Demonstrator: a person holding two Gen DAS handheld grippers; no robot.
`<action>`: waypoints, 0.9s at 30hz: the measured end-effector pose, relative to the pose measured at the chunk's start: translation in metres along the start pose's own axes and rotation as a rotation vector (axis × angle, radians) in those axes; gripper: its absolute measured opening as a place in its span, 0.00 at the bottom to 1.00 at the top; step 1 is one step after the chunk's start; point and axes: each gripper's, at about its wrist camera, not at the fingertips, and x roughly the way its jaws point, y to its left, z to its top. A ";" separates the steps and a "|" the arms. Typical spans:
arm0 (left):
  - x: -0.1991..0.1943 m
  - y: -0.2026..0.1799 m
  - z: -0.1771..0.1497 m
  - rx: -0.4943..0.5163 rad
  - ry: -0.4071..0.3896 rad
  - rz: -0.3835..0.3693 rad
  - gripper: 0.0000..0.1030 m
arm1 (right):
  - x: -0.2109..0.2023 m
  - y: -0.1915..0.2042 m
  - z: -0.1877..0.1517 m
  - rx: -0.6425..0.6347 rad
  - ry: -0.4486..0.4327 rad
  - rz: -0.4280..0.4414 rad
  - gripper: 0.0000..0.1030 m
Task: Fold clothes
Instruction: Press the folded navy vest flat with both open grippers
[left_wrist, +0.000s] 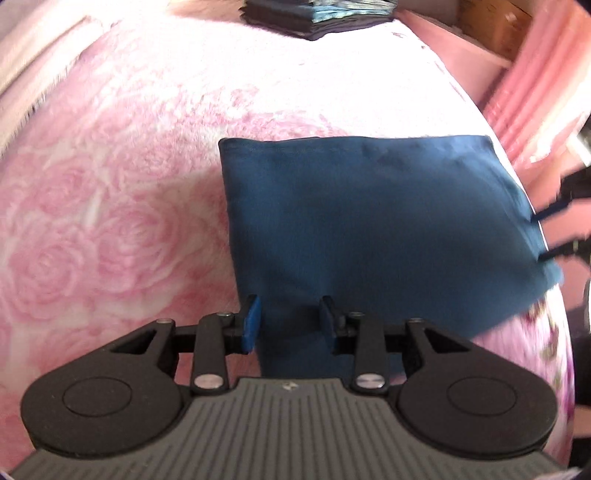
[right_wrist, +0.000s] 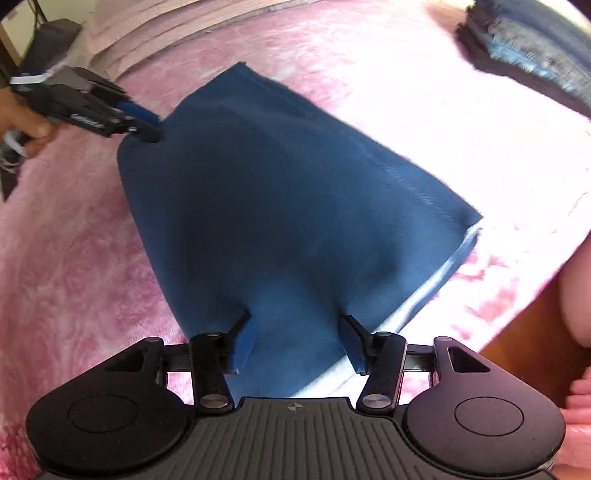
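We see the folded blue cloth (left_wrist: 373, 236) lying mid-frame on the pink rose bedspread (left_wrist: 110, 221). Our left gripper (left_wrist: 290, 319) and right gripper (right_wrist: 295, 338) each straddle an edge, jaws apart. Only the right view shows the hand (right_wrist: 26, 123) (upper left).

A pink rose-patterned blanket (left_wrist: 110, 221) covers the bed, brightly lit, beside pink curtains (left_wrist: 546, 74).

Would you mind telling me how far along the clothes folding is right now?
Done: a stack of folded clothes sits at the far end of the pink blanket. In hand: the blue garment, already folded compact, with the open left gripper and right gripper at its edges. Left: probably finishing it and stacking.
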 end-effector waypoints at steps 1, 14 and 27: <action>-0.008 -0.004 -0.004 0.032 -0.002 0.010 0.30 | -0.002 0.006 -0.002 -0.014 0.001 -0.011 0.53; 0.005 -0.076 -0.047 0.427 -0.011 0.074 0.55 | 0.015 0.042 -0.029 -0.070 0.056 -0.091 0.53; 0.000 -0.106 -0.073 0.834 -0.044 0.254 0.59 | 0.009 0.068 -0.045 -0.351 0.055 -0.240 0.54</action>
